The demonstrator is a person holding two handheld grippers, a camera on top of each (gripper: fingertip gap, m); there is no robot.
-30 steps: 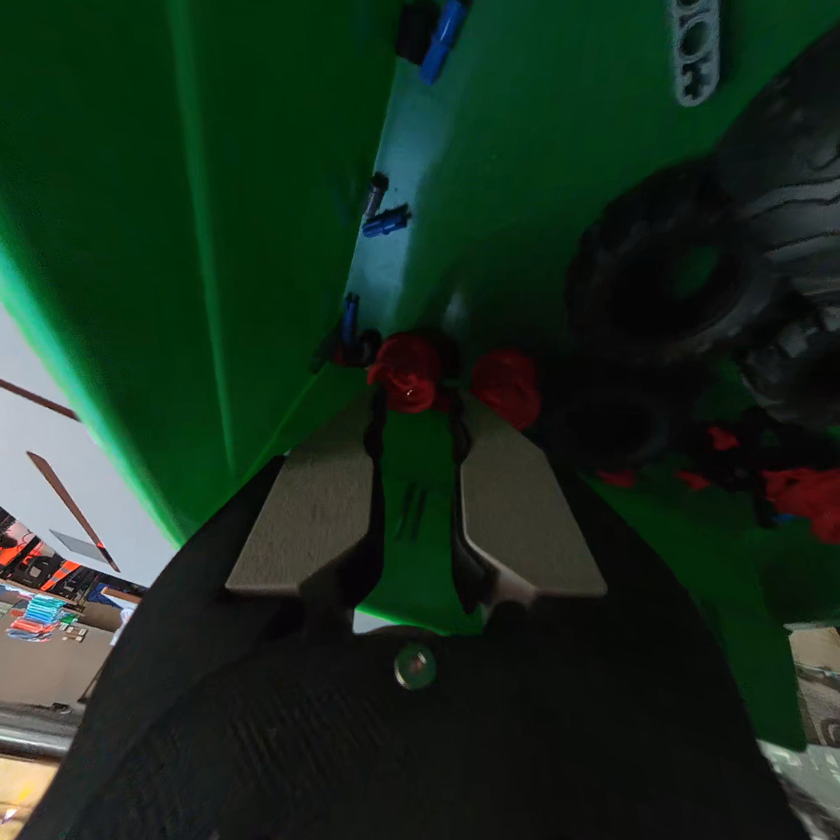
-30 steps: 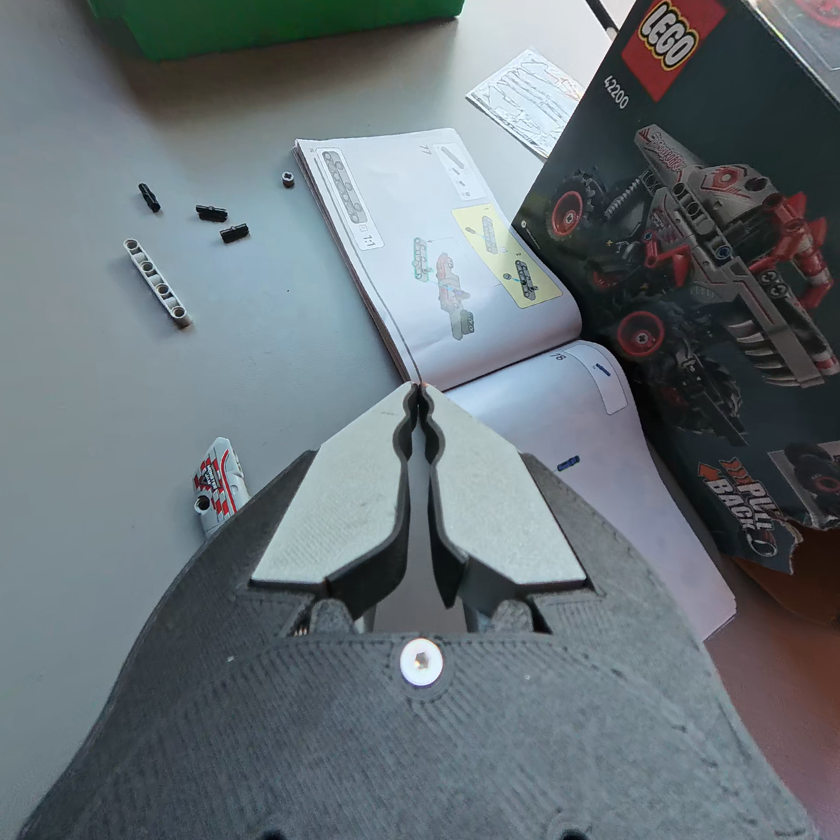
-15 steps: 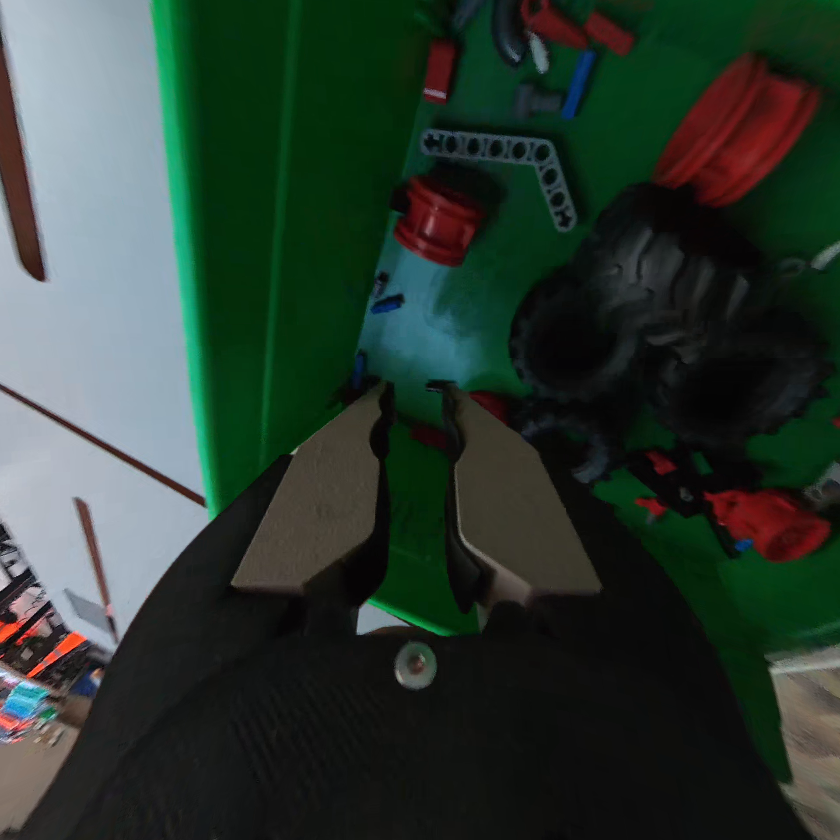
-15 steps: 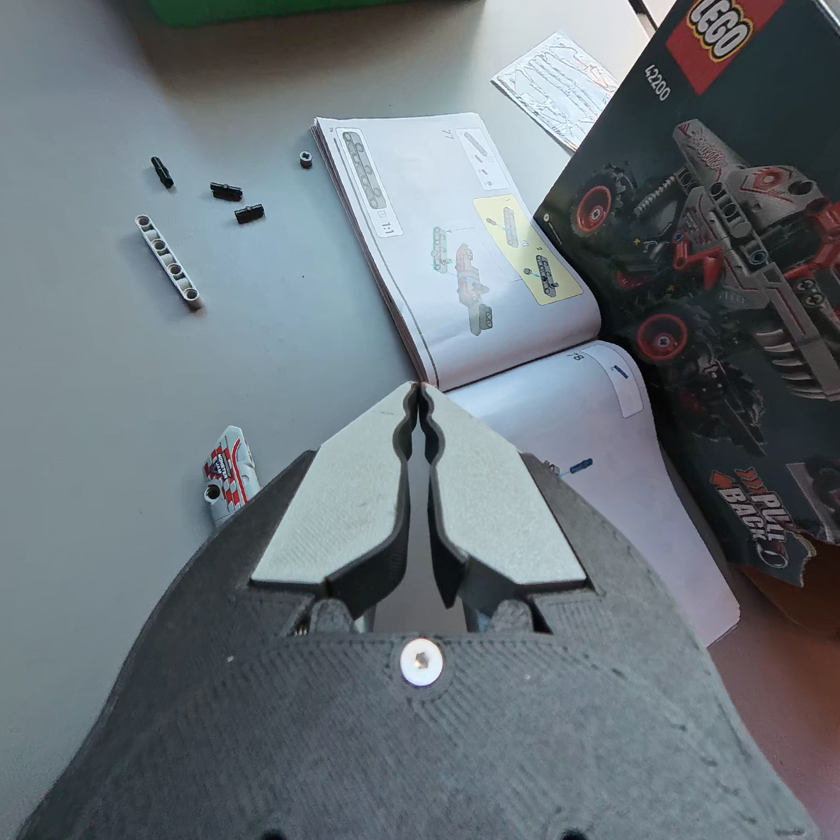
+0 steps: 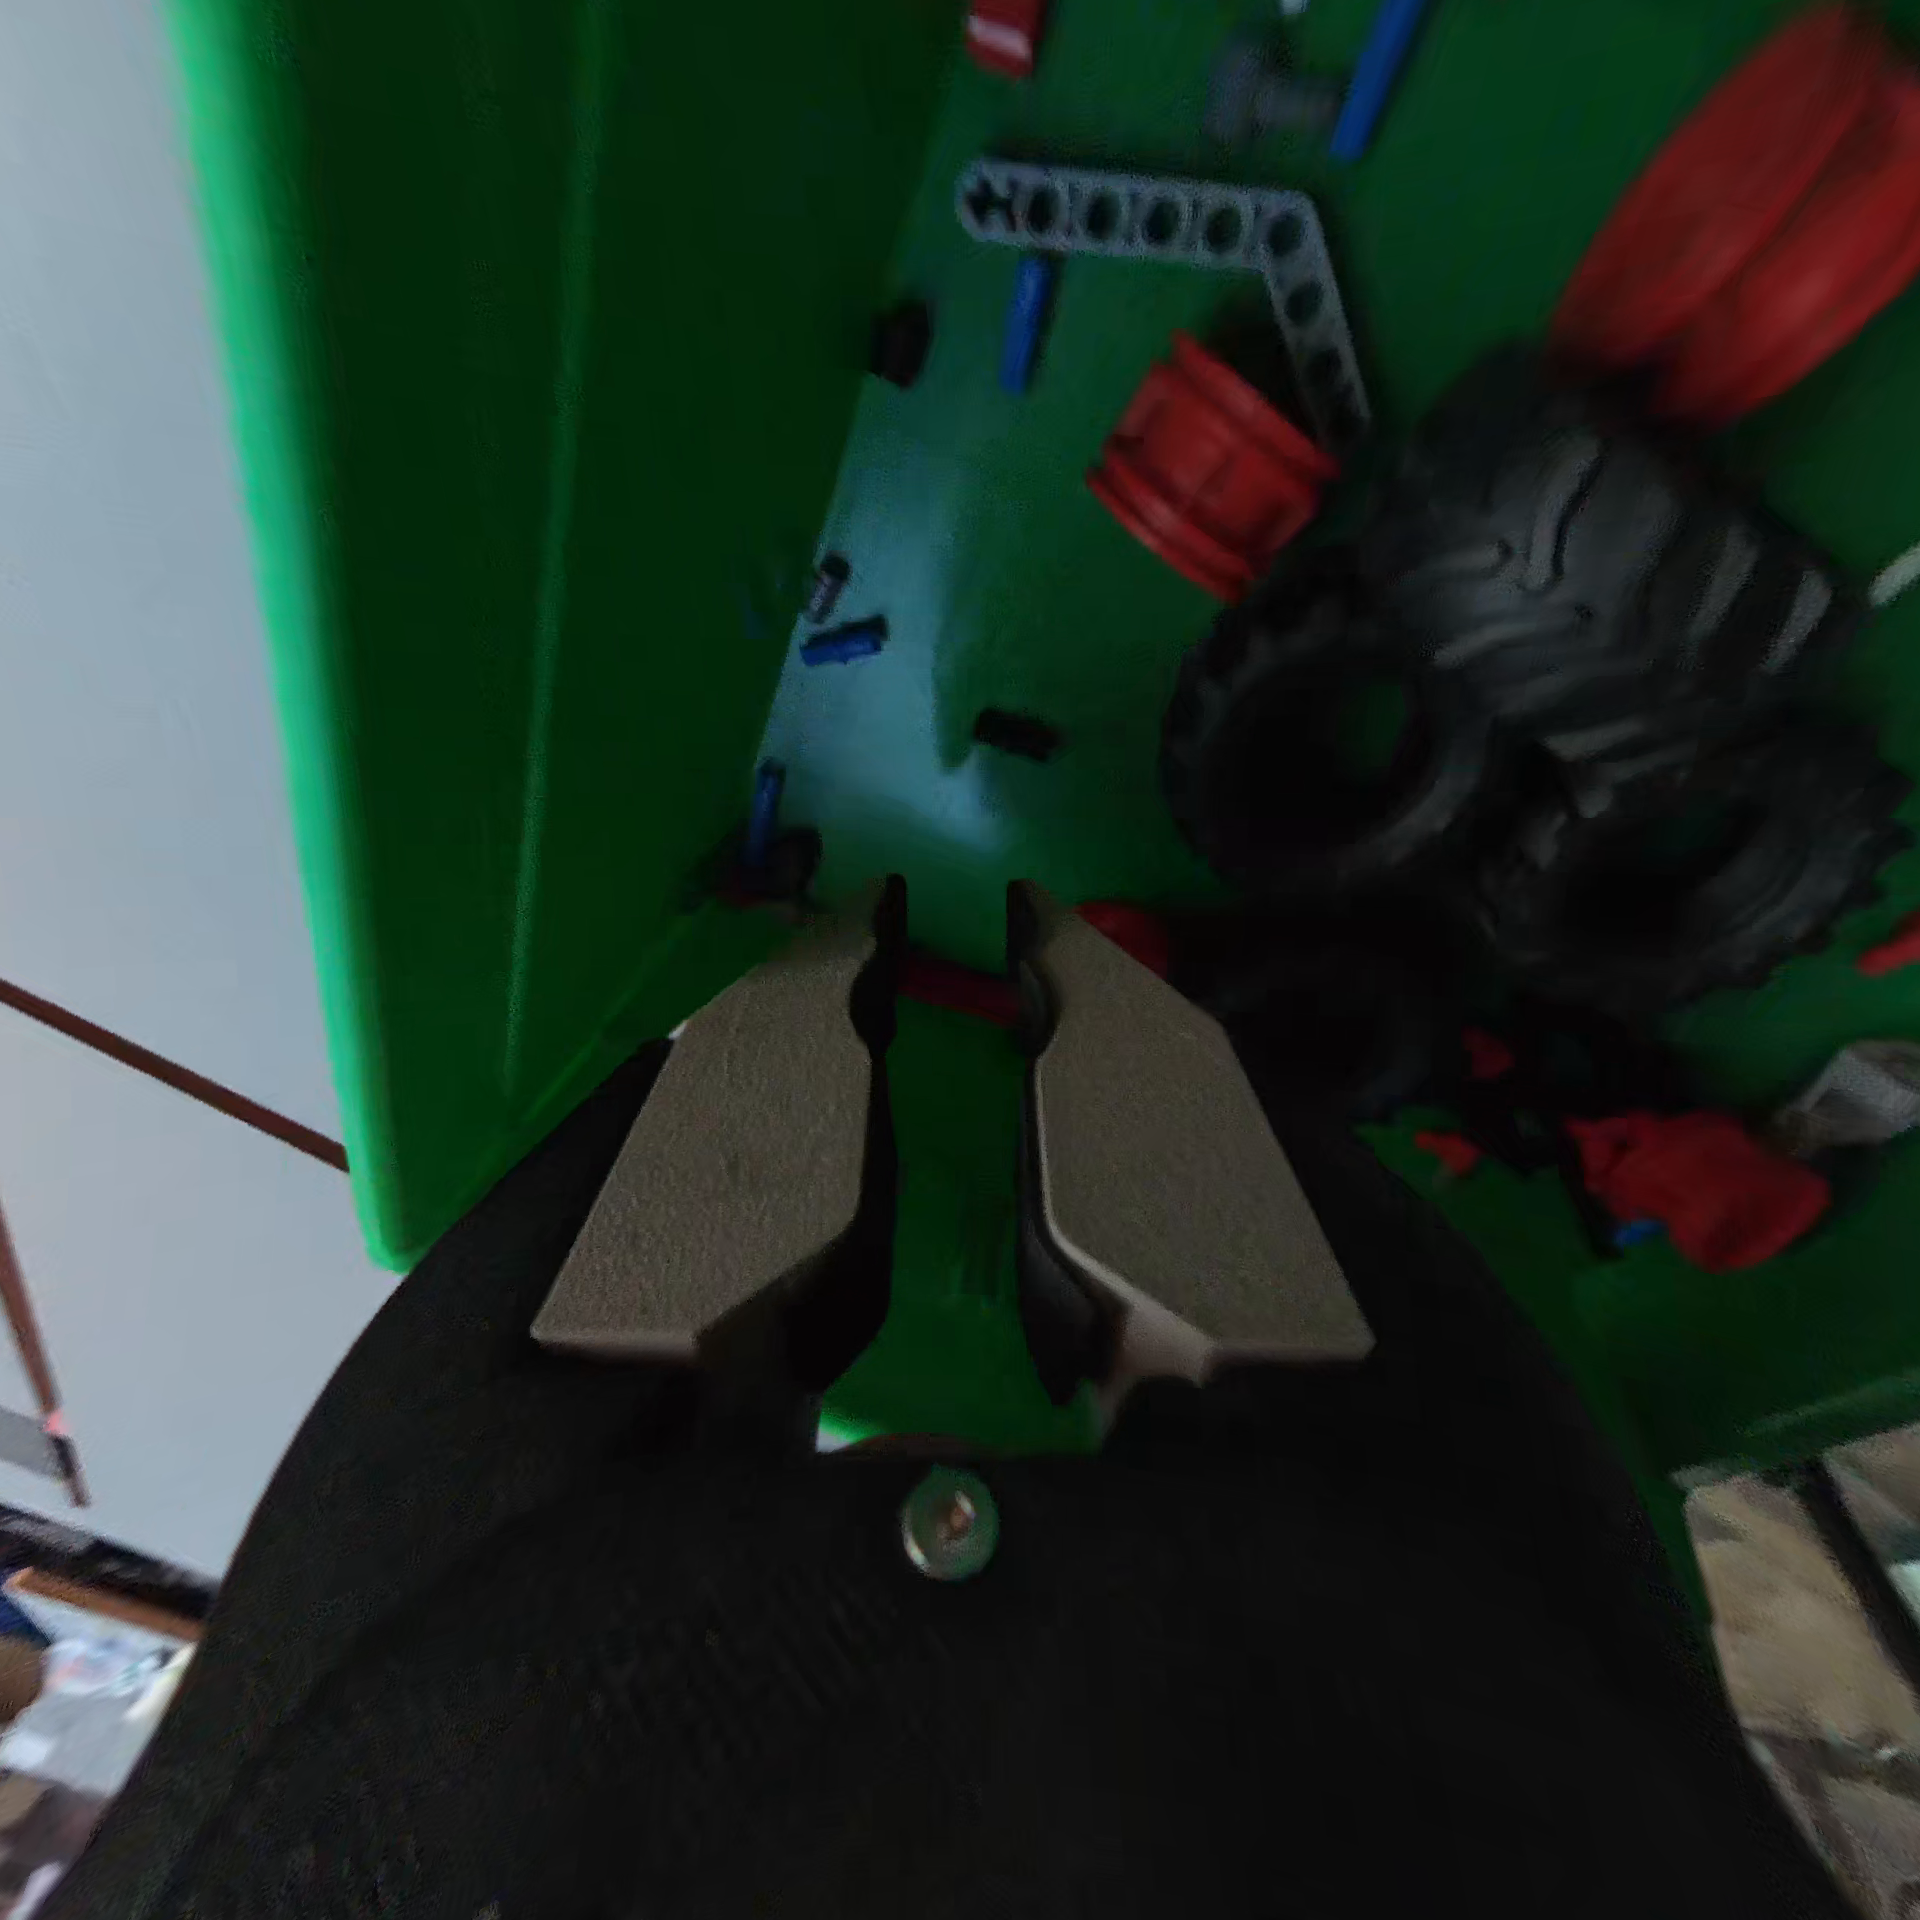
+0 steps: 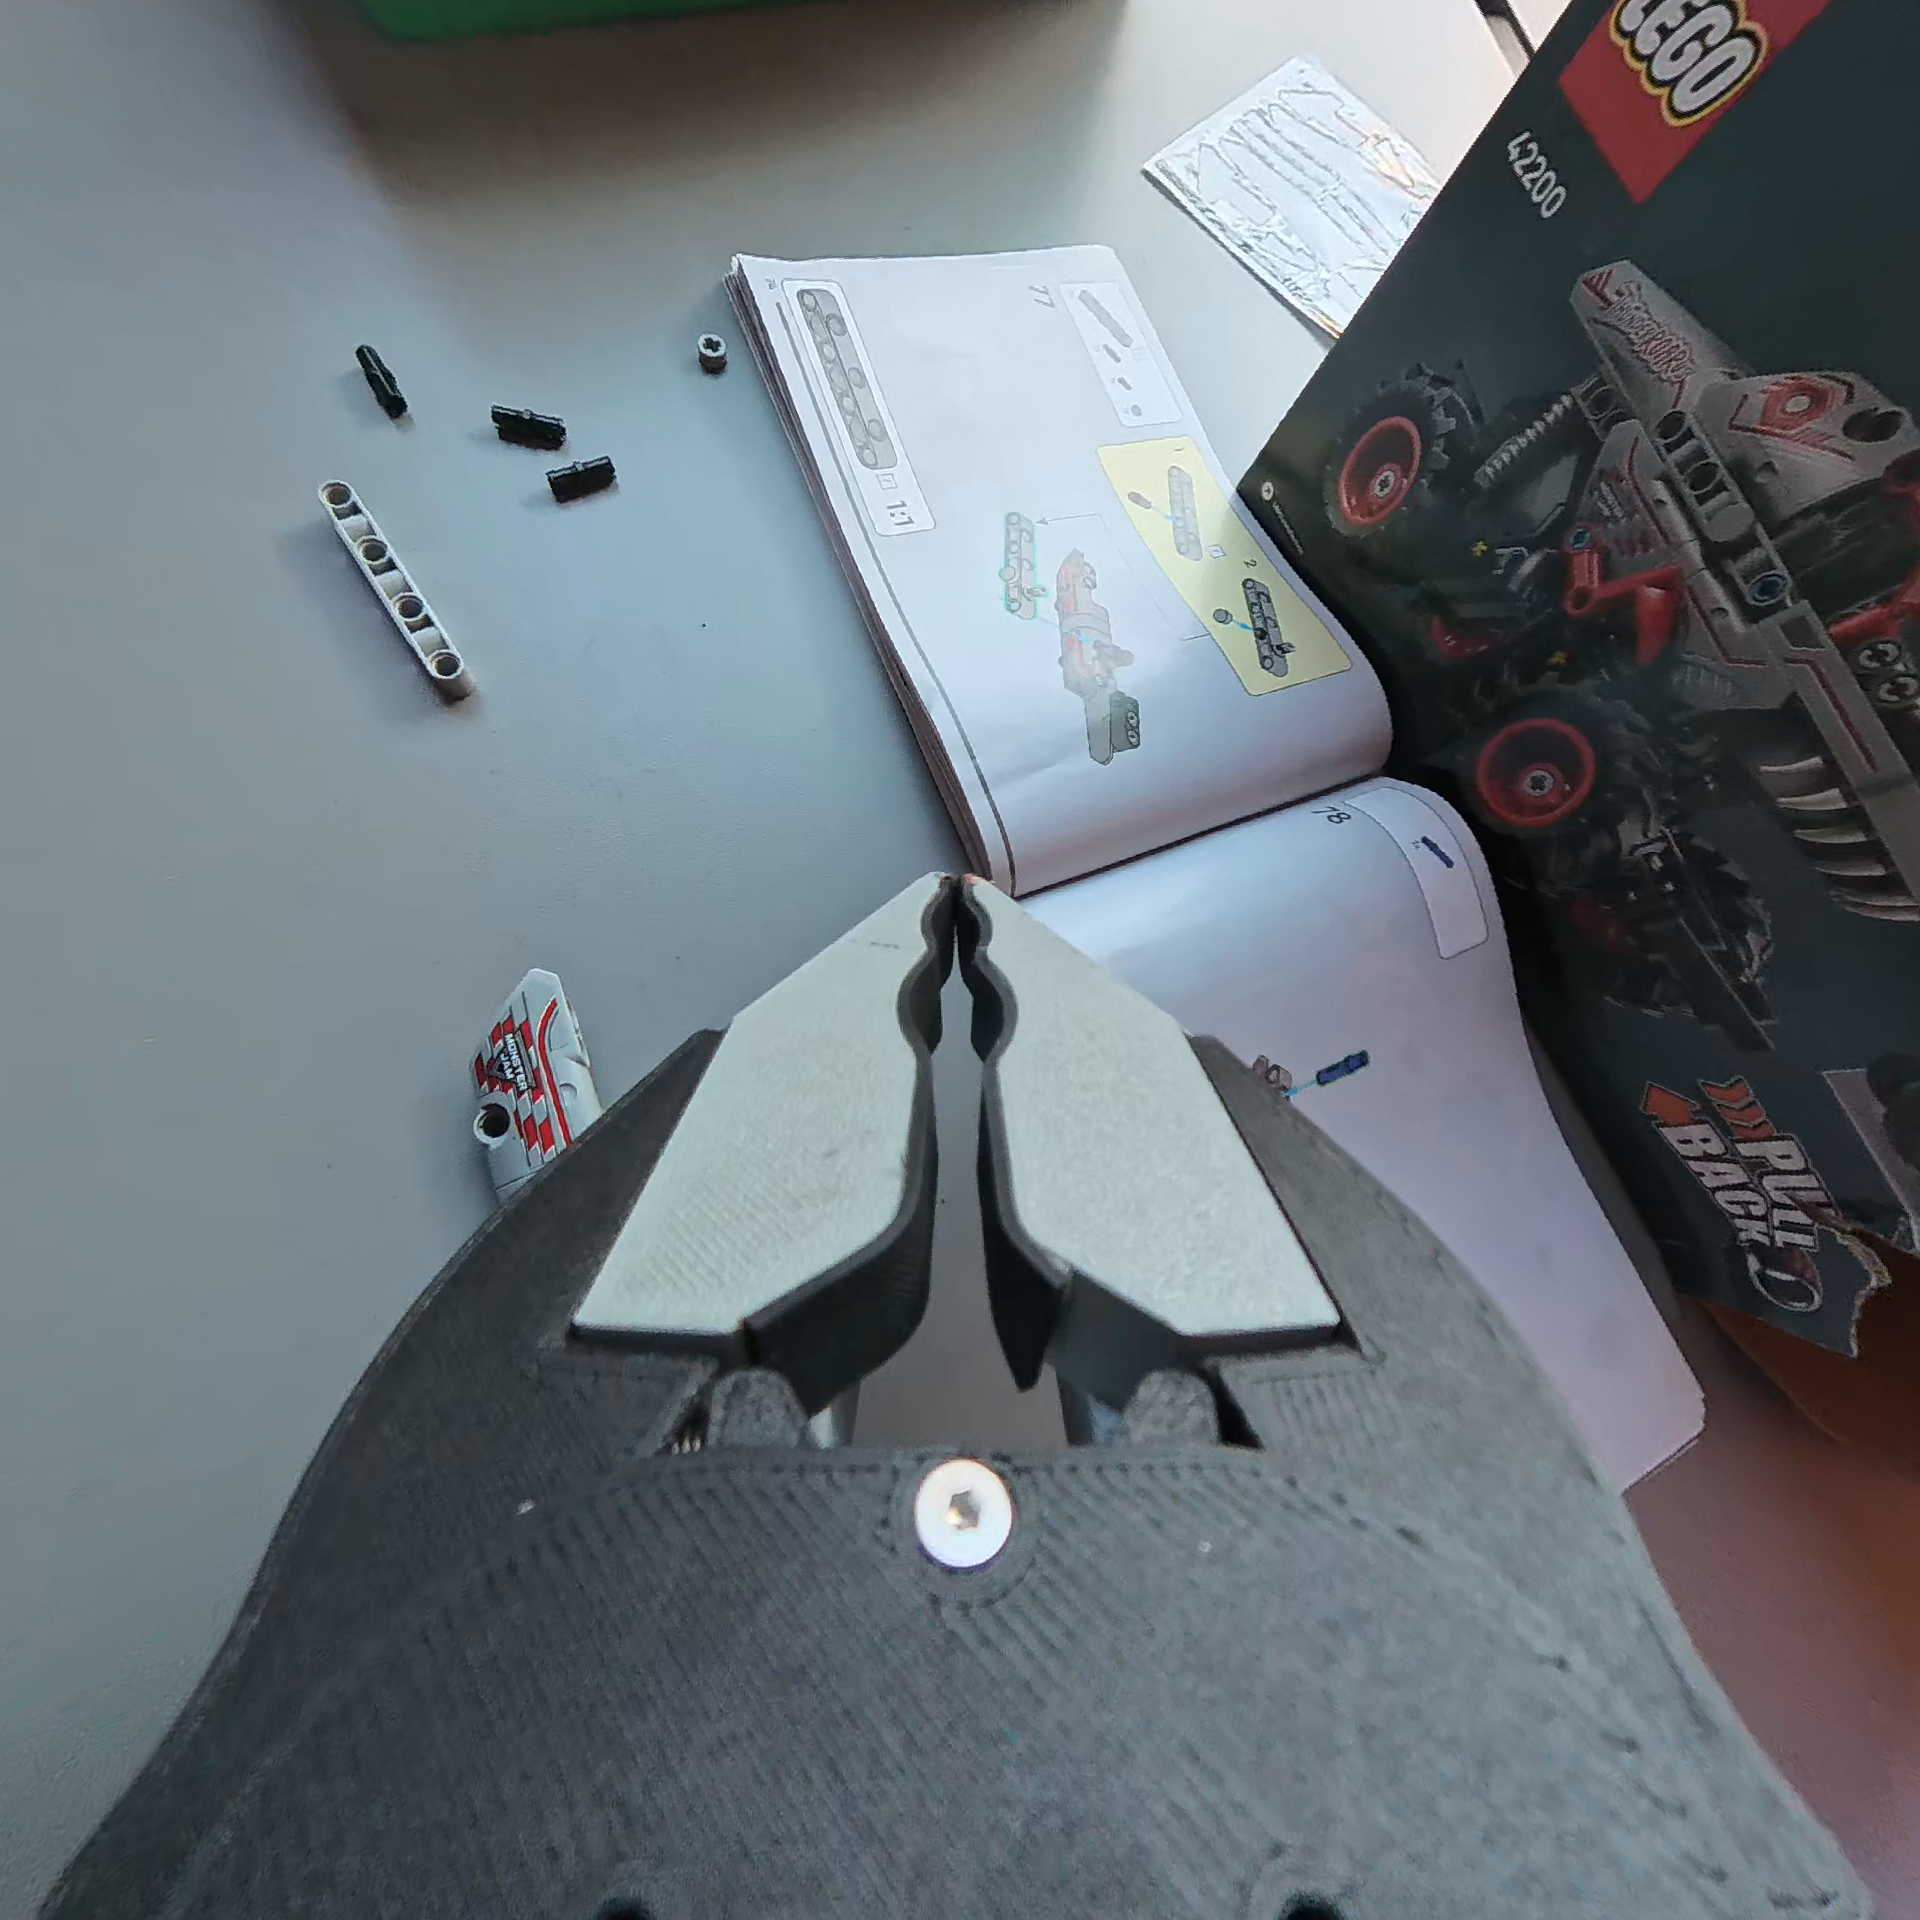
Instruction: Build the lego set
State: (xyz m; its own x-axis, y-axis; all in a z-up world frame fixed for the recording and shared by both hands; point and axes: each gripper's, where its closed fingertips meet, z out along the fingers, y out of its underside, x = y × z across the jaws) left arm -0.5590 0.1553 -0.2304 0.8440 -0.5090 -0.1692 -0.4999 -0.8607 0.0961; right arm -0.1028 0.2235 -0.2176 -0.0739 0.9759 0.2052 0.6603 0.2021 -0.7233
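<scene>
In the left wrist view my left gripper (image 5: 951,904) is inside the green bin (image 5: 436,520), near its wall. Its jaws stand narrowly apart with a small red lego piece (image 5: 956,987) spanning the gap between them. Black tyres (image 5: 1558,707), a red hub (image 5: 1205,468), a red rim (image 5: 1766,208), a grey angled beam (image 5: 1143,223) and blue pins (image 5: 842,642) lie in the bin. In the right wrist view my right gripper (image 6: 956,894) is shut and empty above the grey table, at the near edge of the open instruction booklet (image 6: 1039,571).
On the table lie a grey beam (image 6: 395,592), three black pins (image 6: 528,424), a small grey bush (image 6: 712,353) and a stickered white panel (image 6: 530,1070). The set's box (image 6: 1662,623) and a sticker sheet (image 6: 1299,187) are at the right. The bin's edge (image 6: 520,10) shows at the top. Across from one pair of fingers to the other is roughly 45 cm. My left gripper is the nearer one to the red rim (image 5: 1766,208): about 12 cm, against 35 cm.
My left gripper's jaws have narrowed onto the red piece and it has pulled back from the bin floor. The red hub has shifted right. My right gripper has drifted slightly over the table, still shut.
</scene>
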